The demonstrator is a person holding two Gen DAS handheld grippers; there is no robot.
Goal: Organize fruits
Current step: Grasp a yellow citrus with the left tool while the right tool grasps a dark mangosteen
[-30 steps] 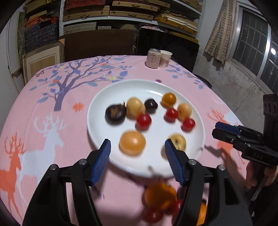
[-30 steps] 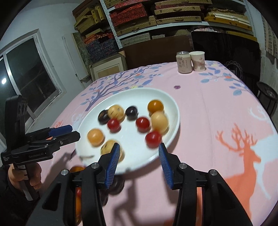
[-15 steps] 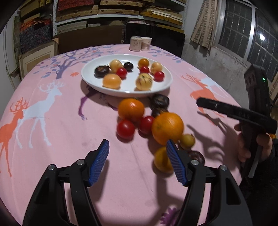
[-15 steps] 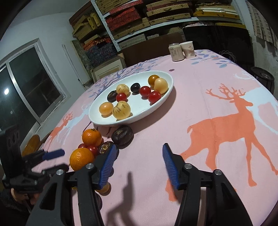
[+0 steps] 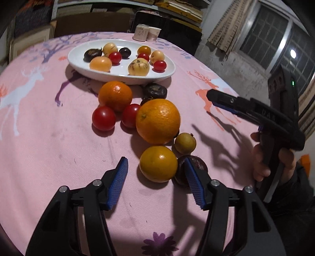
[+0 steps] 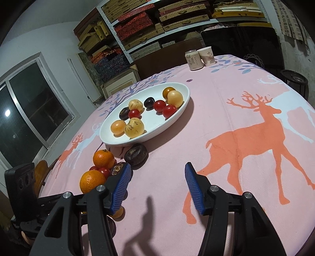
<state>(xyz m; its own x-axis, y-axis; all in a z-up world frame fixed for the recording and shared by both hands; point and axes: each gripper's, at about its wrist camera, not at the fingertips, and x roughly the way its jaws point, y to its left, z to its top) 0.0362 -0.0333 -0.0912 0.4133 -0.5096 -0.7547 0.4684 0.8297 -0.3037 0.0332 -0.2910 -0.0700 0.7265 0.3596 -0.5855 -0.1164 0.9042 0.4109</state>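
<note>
The left gripper is closing around the near yellow-orange fruit (pads not touching yet), left of a dark plum. Firm, smooth, light: pinch its 2 sides. The right gripper is spread, empty.

Storeroom — shelves of stacked boxes

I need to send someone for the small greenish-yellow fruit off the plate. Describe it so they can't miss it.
Start at the white plate; loose fruit trails from it towards the table's near edge. The small greenish-yellow fruit sits beside the biggest orange, smaller and duller than the yellow-orange fruit in front.
</note>
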